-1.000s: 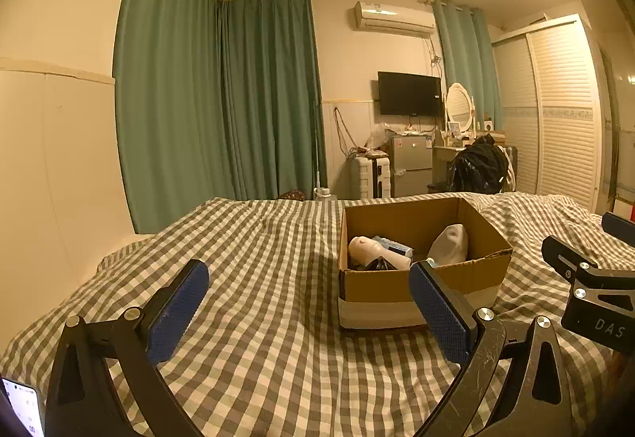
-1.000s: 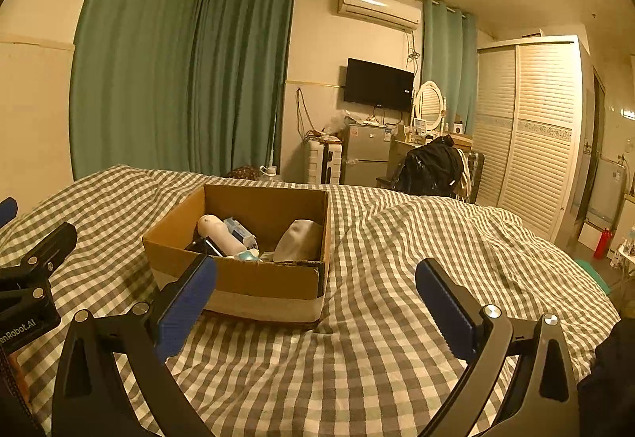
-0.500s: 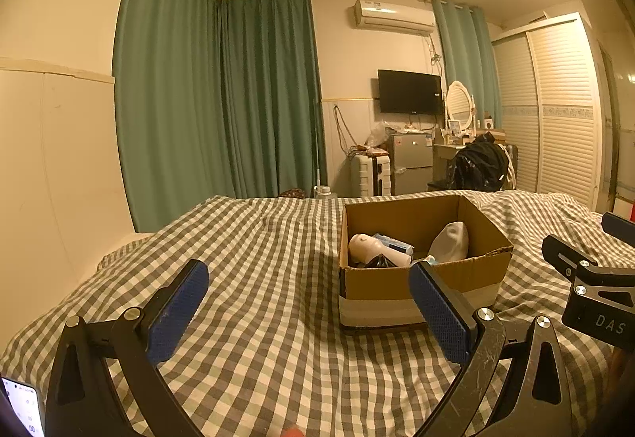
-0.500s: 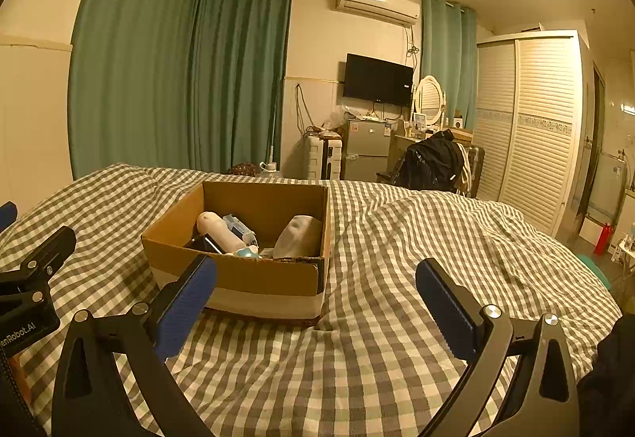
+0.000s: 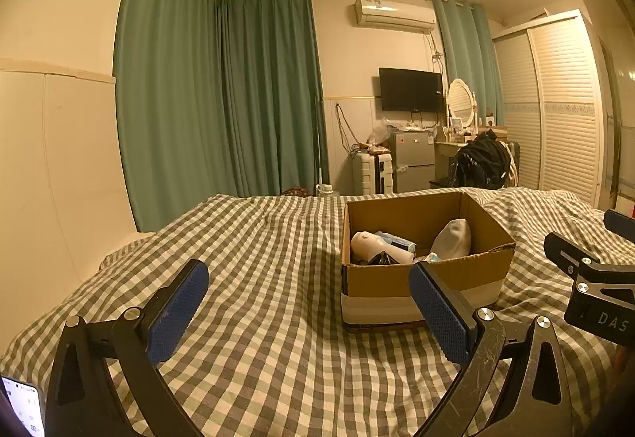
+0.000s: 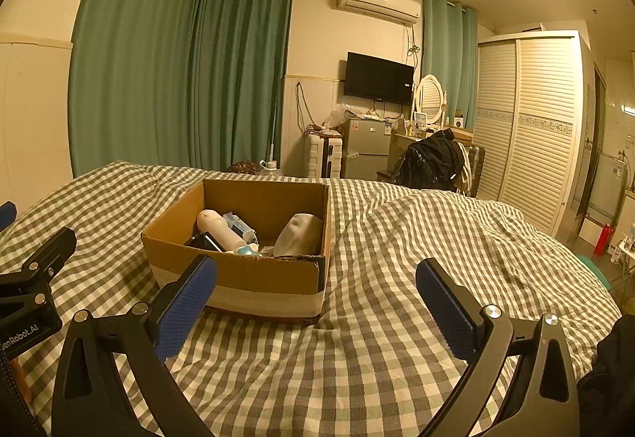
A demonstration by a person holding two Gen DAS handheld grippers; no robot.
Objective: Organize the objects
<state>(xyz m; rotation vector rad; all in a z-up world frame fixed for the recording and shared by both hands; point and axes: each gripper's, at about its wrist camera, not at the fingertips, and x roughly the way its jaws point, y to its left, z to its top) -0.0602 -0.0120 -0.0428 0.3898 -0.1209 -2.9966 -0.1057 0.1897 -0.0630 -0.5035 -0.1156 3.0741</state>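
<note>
**Both tongs idle over the bed, box already loaded**

Between the earlier pictures and this one almost nothing has shifted: the box, its contents and both tools sit where they were, with only a slight drift in the right wrist view. My reading is that the sorting is either finished or paused, since no loose item lies on the bedcover within sight

One bed with a grey-and-white checked cover [image 5: 254, 278] fills the lower half of both views. On it stands one open brown cardboard box with a pale taped band round its base [image 5: 424, 278], at about 1 o'clock from the left tool and 11 o'clock from the right [image 6: 246, 274]

The left gripper [image 5: 309, 312] has its two blue-padded fingers wide apart with nothing between them; the right gripper [image 6: 317, 308] is spread the same way, also empty. Each hangs above the cover, short of the box

Inside the box I count at least four things: one pale rounded cylinder [image 6: 220, 230] lying at 10 o'clock, one grey domed soft object [image 6: 299, 234] at 2 o'clock, one light-blue packet [image 6: 238, 224] behind the cylinder, and one dark object [image 6: 202, 240] at 8 o'clock, too shadowed to identify. A small teal-tipped piece [image 6: 248, 249] shows at the near wall; whether it belongs to the cylinder I cannot tell
</note>
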